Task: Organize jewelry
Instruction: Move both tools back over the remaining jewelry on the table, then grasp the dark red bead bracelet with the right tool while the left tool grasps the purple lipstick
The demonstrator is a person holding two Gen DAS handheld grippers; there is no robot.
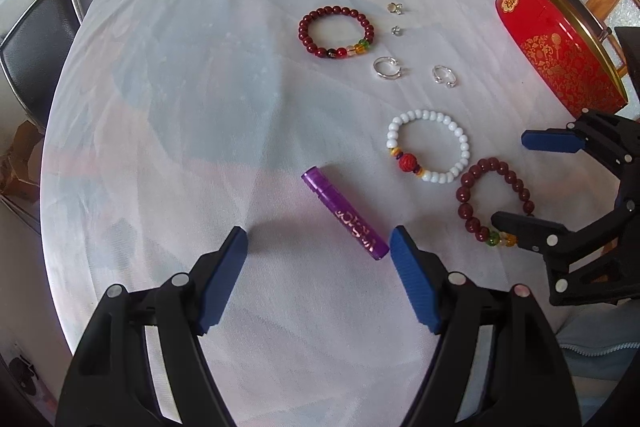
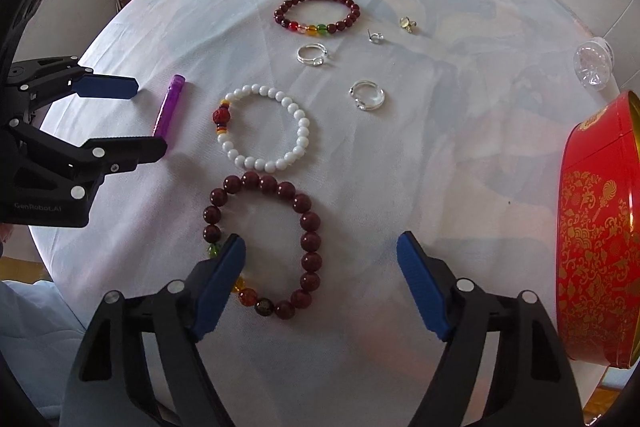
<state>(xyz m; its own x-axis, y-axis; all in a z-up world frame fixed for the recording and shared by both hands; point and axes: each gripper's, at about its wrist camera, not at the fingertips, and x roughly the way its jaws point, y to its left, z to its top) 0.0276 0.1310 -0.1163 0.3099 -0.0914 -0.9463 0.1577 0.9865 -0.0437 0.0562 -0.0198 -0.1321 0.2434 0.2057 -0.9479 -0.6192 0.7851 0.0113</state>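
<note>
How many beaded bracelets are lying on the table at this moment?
3. A dark red bracelet lies farthest out, a white bracelet sits mid-table, and a larger dark red bracelet lies nearest, partly under the right claw. None appears hidden.

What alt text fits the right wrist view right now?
The open right gripper hovers over a dark red bead bracelet on a white-clothed table. Beyond lie a white bead bracelet, two silver rings and another red bracelet; a red tin stands right.

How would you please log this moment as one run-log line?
phase: pre-grasp | left gripper: open, by purple tube | right gripper: open over near dark red bracelet | red tin: nothing seen inside
</note>
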